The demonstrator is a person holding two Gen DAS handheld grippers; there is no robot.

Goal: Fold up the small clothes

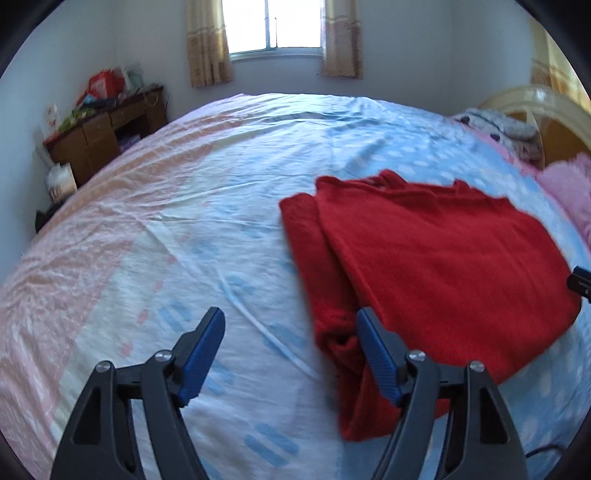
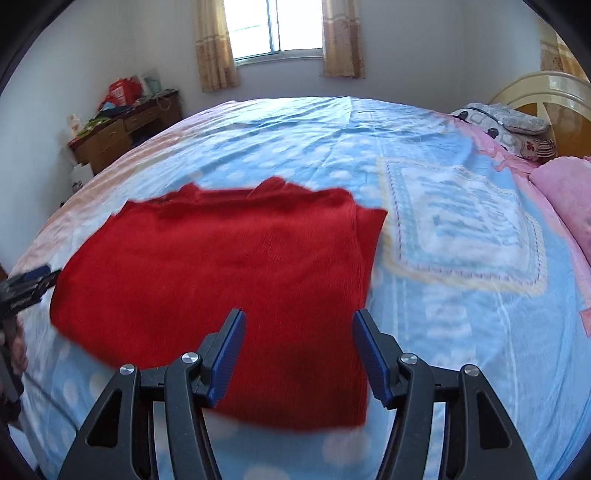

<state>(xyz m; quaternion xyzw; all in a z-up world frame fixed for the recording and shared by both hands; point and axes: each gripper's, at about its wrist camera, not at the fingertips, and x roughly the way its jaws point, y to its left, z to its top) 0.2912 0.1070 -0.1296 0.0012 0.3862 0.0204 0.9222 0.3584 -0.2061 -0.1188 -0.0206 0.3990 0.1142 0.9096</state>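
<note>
A single red knitted garment lies partly folded on a wide bed, one long side turned in so a doubled strip runs down its left edge in the left wrist view. Broad stretches of bare patterned bedsheet open out on both sides of it and beyond its far hem, leaving free room all around.

Two hand-held grippers work over it. The left gripper hangs above the sheet just off the garment's folded edge, its jaws spread wide with nothing clamped; one blue pad shows against the red knit, though whether it touches cannot be told. The right gripper hovers over the near part of the garment, jaws apart and empty, red cloth showing in the gap below them.

One window with two curtains lights the far wall. One wooden desk, heaped with bags and boxes, stands in the far left corner, well clear of the garment. At the right, by the pale headboard, lie a patterned pillow and a pink blanket, both well apart from the garment.
</note>
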